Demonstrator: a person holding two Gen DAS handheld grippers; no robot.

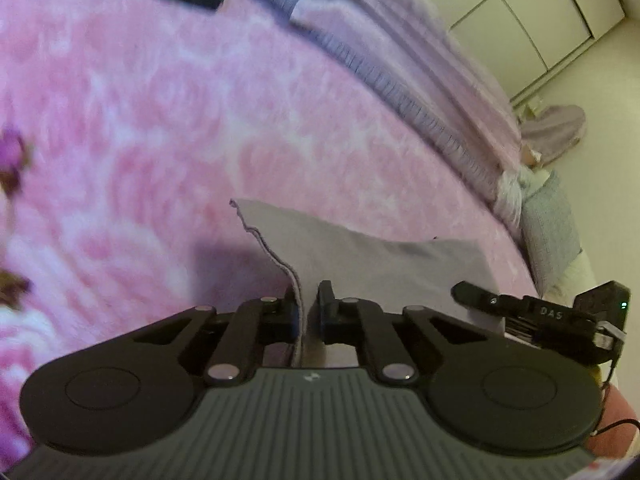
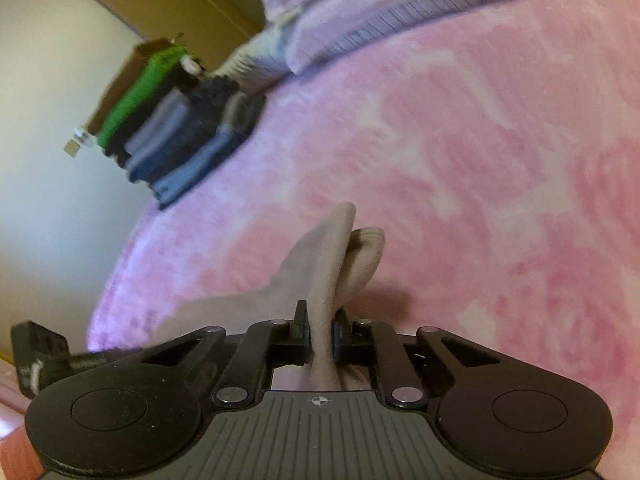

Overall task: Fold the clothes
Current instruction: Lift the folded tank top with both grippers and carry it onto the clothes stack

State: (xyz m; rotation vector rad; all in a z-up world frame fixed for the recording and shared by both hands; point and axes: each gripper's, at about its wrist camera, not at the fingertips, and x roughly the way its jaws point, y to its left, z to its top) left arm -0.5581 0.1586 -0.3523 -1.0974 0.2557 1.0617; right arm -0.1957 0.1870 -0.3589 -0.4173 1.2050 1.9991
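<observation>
A pale grey-lilac garment [image 1: 360,256] hangs stretched above the pink bedspread [image 1: 160,120]. My left gripper [image 1: 308,300] is shut on its stitched edge, the cloth pinched between the two black fingers. In the right wrist view the same garment [image 2: 320,272] is bunched into a twisted fold, and my right gripper [image 2: 320,320] is shut on it. The right gripper [image 1: 540,316] also shows at the right of the left wrist view, close beside the cloth. The left gripper's body [image 2: 40,356] shows at the lower left of the right wrist view.
A stack of folded clothes [image 2: 176,128], green, grey, black and blue, sits at the bed's far edge. A lilac ruffled blanket [image 1: 400,60] lies along the bed's far side. White wardrobe doors [image 1: 540,12] and a pale floor lie beyond.
</observation>
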